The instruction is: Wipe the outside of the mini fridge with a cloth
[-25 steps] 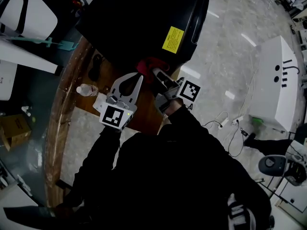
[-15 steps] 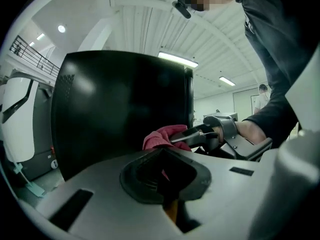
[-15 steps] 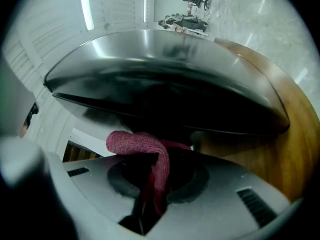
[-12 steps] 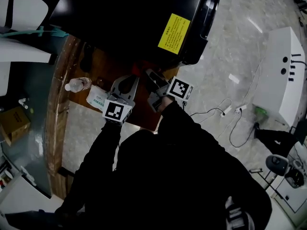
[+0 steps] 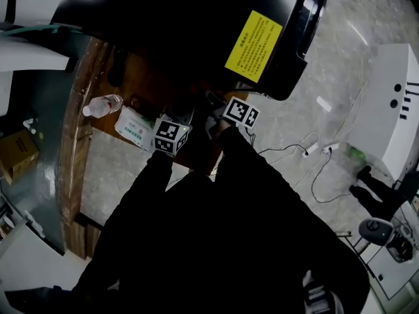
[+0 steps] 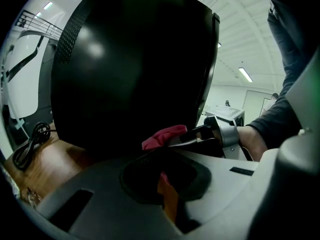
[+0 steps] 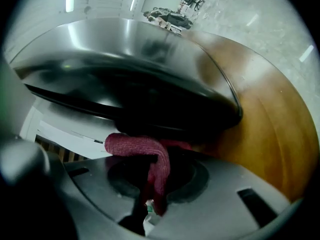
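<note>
The black mini fridge [image 5: 196,25] with a yellow label [image 5: 254,46] fills the top of the head view. It stands on a round wooden table [image 5: 82,142]. Both grippers reach in low against its near side, and only their marker cubes show from above. My right gripper [image 7: 154,170] is shut on a red cloth [image 7: 135,145] that lies against the fridge's bottom edge [image 7: 150,109]. In the left gripper view the cloth [image 6: 165,135] and the right gripper [image 6: 220,136] sit just ahead. My left gripper [image 6: 161,156] is shut and holds nothing, close to the fridge wall [image 6: 130,69].
A water bottle [image 5: 101,105] and a pack of wipes [image 5: 135,128] lie on the table left of the grippers. A coiled black cable [image 6: 30,141] rests by the fridge. A white cabinet [image 5: 393,110] and cords [image 5: 314,152] are on the floor at right.
Both grippers have moved in under the fridge's near edge. The fridge looms larger in the head view, and the red cloth is now hidden from that view.
</note>
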Demonstrator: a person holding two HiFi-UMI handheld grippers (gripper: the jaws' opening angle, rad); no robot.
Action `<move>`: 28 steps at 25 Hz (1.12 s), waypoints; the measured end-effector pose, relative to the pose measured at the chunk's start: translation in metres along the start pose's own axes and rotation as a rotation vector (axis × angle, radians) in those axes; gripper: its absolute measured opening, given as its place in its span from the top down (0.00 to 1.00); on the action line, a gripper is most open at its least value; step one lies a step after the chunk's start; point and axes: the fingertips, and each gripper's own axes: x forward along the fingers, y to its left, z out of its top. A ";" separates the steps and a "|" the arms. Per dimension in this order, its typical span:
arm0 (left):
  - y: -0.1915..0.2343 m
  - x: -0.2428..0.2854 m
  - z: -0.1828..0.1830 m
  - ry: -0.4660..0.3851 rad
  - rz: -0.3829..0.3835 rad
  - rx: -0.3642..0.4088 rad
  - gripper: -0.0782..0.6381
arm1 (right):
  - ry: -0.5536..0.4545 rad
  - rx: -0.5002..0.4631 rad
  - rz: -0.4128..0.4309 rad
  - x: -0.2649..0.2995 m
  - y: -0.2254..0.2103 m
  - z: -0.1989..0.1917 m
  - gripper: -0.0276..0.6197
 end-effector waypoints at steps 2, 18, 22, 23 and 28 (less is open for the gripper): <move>0.000 0.000 -0.008 0.013 0.011 -0.017 0.89 | 0.012 -0.010 -0.027 0.003 -0.011 -0.001 0.83; -0.062 -0.088 0.038 -0.045 -0.098 0.036 0.89 | 0.117 -0.678 0.075 -0.123 0.111 -0.038 0.84; -0.077 -0.121 0.070 -0.093 -0.116 0.101 0.89 | 0.085 -0.878 0.144 -0.150 0.170 -0.035 0.84; -0.083 -0.130 0.080 -0.111 -0.123 0.112 0.89 | 0.068 -0.915 0.160 -0.156 0.185 -0.034 0.84; -0.118 -0.179 0.137 -0.235 -0.147 0.119 0.89 | 0.007 -1.077 0.250 -0.190 0.252 -0.042 0.84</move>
